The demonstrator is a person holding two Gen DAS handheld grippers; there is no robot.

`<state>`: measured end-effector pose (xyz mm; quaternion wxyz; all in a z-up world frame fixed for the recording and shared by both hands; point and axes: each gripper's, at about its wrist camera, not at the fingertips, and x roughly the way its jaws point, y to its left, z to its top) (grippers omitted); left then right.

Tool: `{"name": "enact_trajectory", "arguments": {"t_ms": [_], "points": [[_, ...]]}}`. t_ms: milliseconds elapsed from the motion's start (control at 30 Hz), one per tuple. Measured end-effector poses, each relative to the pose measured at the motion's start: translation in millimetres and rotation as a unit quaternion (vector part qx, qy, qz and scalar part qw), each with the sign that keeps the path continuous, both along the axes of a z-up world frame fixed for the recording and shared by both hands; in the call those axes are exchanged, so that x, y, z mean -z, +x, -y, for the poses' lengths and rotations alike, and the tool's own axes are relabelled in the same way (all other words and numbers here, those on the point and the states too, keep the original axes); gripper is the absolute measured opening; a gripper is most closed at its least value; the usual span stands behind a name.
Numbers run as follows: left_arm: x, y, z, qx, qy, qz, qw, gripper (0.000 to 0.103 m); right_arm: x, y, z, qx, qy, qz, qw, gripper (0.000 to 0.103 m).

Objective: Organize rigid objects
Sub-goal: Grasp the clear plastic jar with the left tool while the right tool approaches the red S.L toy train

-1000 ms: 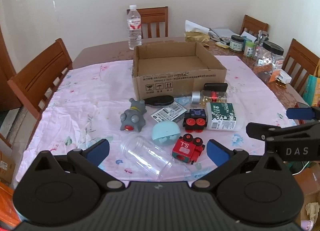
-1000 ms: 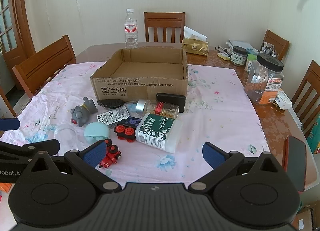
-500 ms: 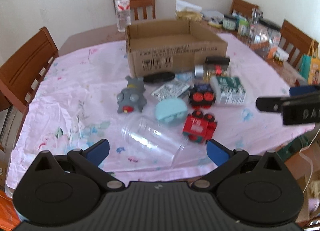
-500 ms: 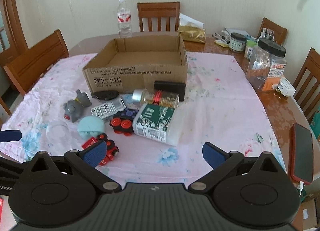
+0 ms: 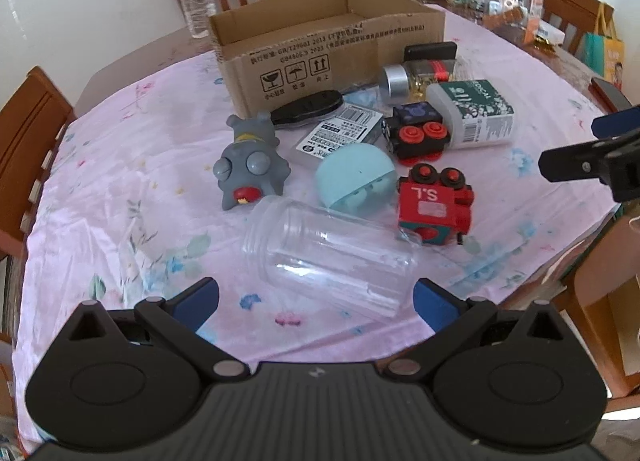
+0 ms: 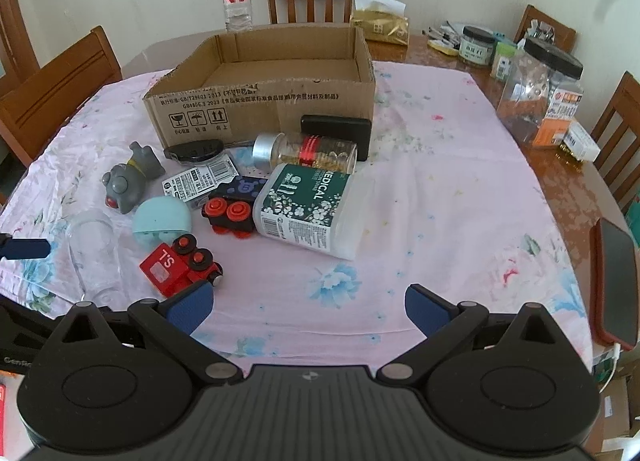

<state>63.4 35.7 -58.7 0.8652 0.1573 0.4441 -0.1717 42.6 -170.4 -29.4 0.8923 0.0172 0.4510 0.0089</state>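
Observation:
An open cardboard box (image 5: 320, 33) (image 6: 264, 89) stands on the pink tablecloth. In front of it lie a clear plastic jar (image 5: 332, 257) (image 6: 94, 253), a red toy train (image 5: 434, 207) (image 6: 178, 267), a teal half-dome (image 5: 356, 179) (image 6: 162, 219), a grey toy animal (image 5: 250, 167) (image 6: 128, 181), a black toy with red wheels (image 5: 418, 133) (image 6: 234, 207), a white medical bottle (image 5: 472, 113) (image 6: 312, 211), a silver-capped jar (image 6: 304, 151), a black case (image 6: 336, 129) and a label card (image 6: 198, 181). My left gripper (image 5: 316, 301) is open just before the clear jar. My right gripper (image 6: 308, 307) is open over bare cloth.
A water bottle (image 6: 237, 1) stands behind the box. Jars and clutter (image 6: 540, 89) crowd the far right of the table. A red phone (image 6: 616, 281) lies at the right edge. Wooden chairs (image 6: 60, 89) surround the table.
Both grippers have moved forward and lower toward the objects. The left one has closed in on the clear jar. Both stay open.

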Motion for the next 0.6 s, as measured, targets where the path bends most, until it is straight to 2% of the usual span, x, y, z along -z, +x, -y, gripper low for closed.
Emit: {"name": "enact_trajectory", "arguments": {"t_ms": [167,400,467,533,600], "points": [[3,16,1,0.025,0.009,-0.001,0.9996,0.102,4,7,-5,0.011,0.003,-0.006,1.000,0.103],[7,32,4,0.046,-0.001,-0.002,0.9989,0.102,5,14,-6,0.026,0.002,-0.008,1.000,0.103],[7,34,4,0.046,-0.008,-0.002,0.9989,0.100,6,15,-6,0.028,0.002,-0.009,1.000,0.103],[6,36,2,0.047,-0.024,-0.002,0.9986,0.090,7,16,-7,0.030,0.000,-0.012,0.999,0.103],[6,37,0,0.039,-0.031,-0.004,0.9988,0.090,8,17,-8,0.030,0.001,-0.013,0.999,0.103]]}}
